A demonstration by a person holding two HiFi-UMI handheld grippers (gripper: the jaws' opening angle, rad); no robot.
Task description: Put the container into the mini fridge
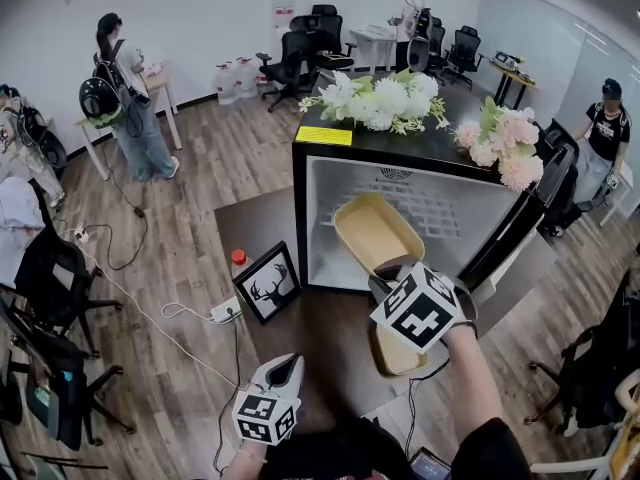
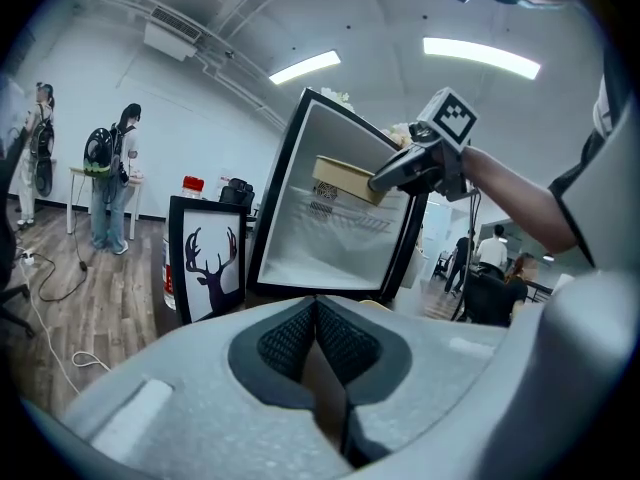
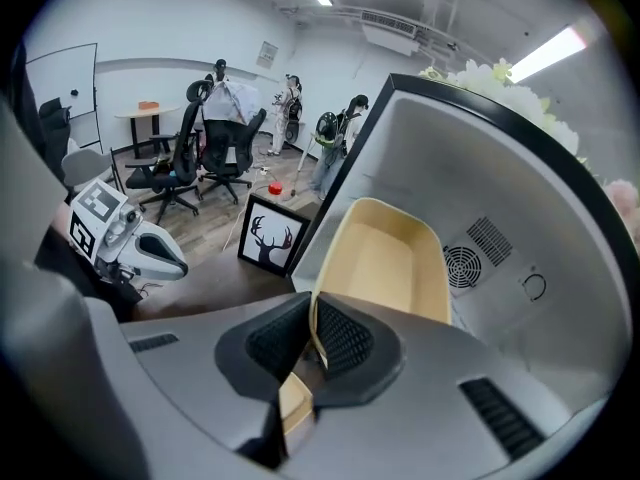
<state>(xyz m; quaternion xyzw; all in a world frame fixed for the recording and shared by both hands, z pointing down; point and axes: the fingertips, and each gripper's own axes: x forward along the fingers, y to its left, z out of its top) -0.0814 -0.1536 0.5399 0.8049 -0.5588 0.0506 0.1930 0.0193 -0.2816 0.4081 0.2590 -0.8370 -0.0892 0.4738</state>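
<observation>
A tan oval container [image 1: 378,234] hangs tilted in front of the open mini fridge [image 1: 420,208], reaching into its white cavity. My right gripper [image 1: 393,273] is shut on the container's near rim; in the right gripper view the container [image 3: 390,263] stands between the pads, with the fridge's back wall and fan grille behind it. My left gripper [image 1: 284,370] is low at the front, shut with nothing in it. In the left gripper view the left gripper [image 2: 316,333] points at the fridge [image 2: 335,218], where the container [image 2: 345,179] and the right gripper [image 2: 405,168] show.
The fridge door [image 1: 525,223] stands open to the right. White and pink flowers [image 1: 385,100] lie on the fridge top. A framed deer picture [image 1: 268,283] and a red-capped bottle [image 1: 238,260] stand on the dark table [image 1: 250,228] to the left. People and office chairs stand around the room.
</observation>
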